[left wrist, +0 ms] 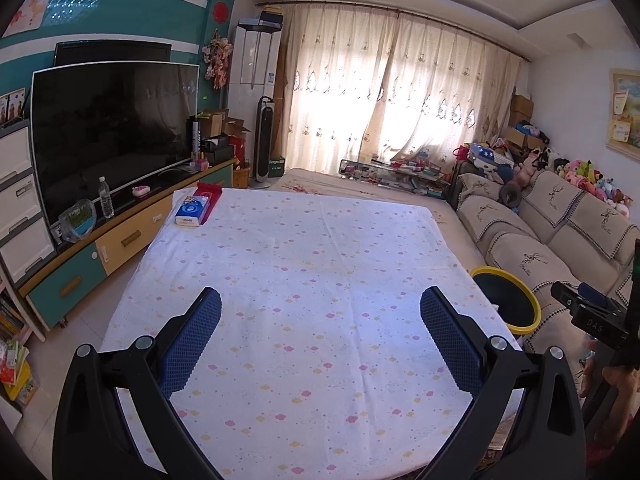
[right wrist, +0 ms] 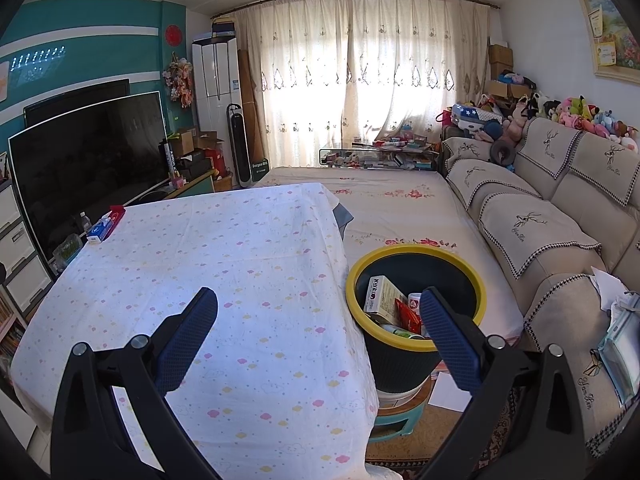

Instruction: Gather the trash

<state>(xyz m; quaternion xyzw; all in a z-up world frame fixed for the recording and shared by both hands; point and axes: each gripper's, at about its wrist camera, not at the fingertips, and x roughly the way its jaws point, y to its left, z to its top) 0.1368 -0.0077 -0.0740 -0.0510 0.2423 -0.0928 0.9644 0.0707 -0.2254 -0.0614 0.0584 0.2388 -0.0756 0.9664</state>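
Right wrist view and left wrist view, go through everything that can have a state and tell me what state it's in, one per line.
Left gripper: jaws open, holding nothing.
Right gripper: jaws open, holding nothing.
Trash bin: upright, no lid, packaging inside.
Tissue pack: lying flat at the table's far left corner.
Television: screen dark.
Curtains: drawn shut, backlit.
Water bottle: upright, capped.

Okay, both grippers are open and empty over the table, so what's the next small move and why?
Probably nothing more to pick up: ease both grippers back. The left gripper and right gripper are open and empty, the tablecloth holds only a tissue pack on a red box at its far corner, and the bin already holds wrappers.
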